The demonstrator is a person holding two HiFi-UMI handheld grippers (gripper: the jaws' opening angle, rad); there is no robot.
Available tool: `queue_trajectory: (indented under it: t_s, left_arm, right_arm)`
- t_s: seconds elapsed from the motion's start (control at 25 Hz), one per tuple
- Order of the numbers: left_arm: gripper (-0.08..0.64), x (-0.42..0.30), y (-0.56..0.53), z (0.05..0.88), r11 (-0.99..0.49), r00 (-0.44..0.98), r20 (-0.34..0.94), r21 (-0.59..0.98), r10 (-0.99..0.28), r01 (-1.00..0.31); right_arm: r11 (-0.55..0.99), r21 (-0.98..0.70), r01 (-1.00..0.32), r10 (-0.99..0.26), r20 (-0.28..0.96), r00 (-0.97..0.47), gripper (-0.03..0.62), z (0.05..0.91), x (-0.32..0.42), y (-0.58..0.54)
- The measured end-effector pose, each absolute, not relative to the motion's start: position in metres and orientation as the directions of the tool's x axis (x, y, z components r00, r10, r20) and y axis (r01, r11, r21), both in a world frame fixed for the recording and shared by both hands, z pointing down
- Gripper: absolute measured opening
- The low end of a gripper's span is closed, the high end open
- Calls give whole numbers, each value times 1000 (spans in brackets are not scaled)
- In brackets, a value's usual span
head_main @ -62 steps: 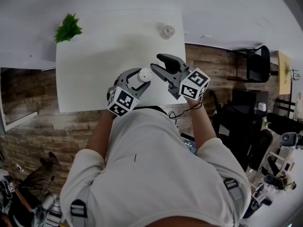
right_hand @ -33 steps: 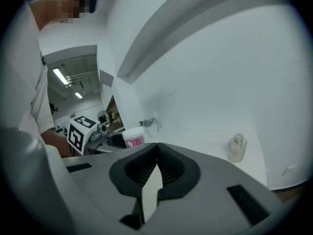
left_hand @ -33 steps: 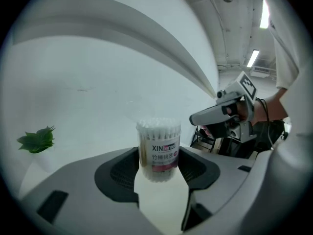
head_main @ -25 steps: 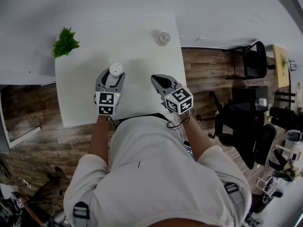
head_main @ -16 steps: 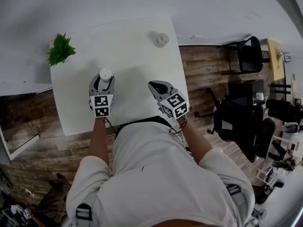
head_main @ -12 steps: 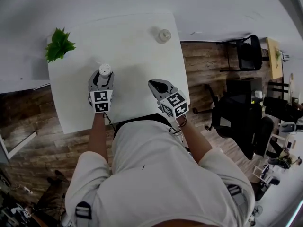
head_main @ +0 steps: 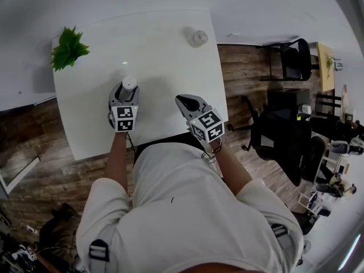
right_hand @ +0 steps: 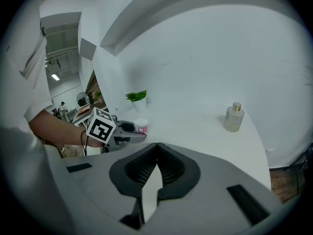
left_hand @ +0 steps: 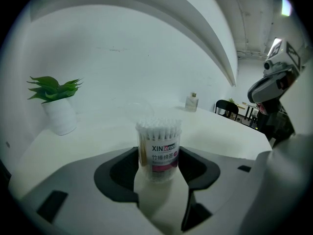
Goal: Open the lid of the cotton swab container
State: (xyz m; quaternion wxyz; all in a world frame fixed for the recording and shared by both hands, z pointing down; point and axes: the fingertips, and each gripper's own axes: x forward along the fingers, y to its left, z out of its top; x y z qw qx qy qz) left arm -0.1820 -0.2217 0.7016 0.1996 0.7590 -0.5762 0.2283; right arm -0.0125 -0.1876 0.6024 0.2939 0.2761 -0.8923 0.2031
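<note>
Over a white tabletop (head_main: 165, 50), the head view shows the left gripper (head_main: 126, 93) clamping the upright cotton swab container (head_main: 129, 83), with the right gripper (head_main: 183, 102) well apart. Left gripper view: jaws press its sides; a clear lid cannot be made out. Right gripper view: jaws closed, empty. Likely steadying; next, they must open toward the top.

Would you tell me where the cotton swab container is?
In the head view the container is left of centre over the white table, held in the left claw, the potted plant farther left.
</note>
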Motion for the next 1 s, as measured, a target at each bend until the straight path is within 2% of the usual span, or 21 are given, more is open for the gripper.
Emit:
queue_trajectory:
  t_s: [0.64,0.88,1.0]
  left_arm:
    - [264,-181,-190,696,-250,248,626,86,-740,-964]
    - [262,-192,-157,687,-205,235,625,120,-744,-971]
    - [201,-185,-136,678,-216,252,634,136,-731,-967]
  right_arm:
    - [795,-202,-572,-331,646,-688,-3,601,-37,-173]
    - [811,-194,-552,-316,649,-692,-3,607,-52,-160]
    - [819,-194,-540,-310,644,-700,-3,610,-55,-154]
